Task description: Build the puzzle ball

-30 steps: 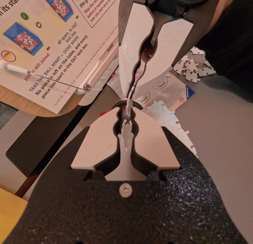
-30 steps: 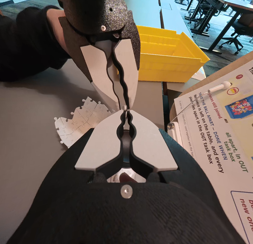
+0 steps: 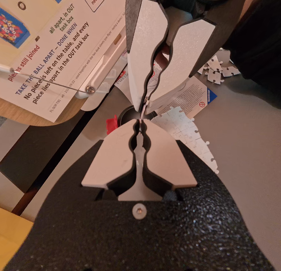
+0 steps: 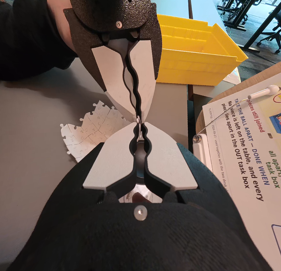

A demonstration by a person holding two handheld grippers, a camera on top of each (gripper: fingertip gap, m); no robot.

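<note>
Puzzle-ball pieces (image 3: 142, 111) were pinched edge-on where the two tools met tip to tip, above the table.

The left gripper (image 3: 139, 126) was clenched on one thin white piece, and the right gripper (image 4: 139, 124) was clenched on another, so the step in hand looked like mating two loose pieces in the air. The next move would call for lining tab up with notch and pressing them together without bending either. The joint itself was hidden between the tips, and I could not tell whether the pieces had locked. A joined curved section (image 4: 89, 134) lay on the table just beyond and left of the right gripper's tips, partly covered. More loose pieces (image 3: 215, 70) lay farther off, behind the right gripper in the left wrist view.
</note>
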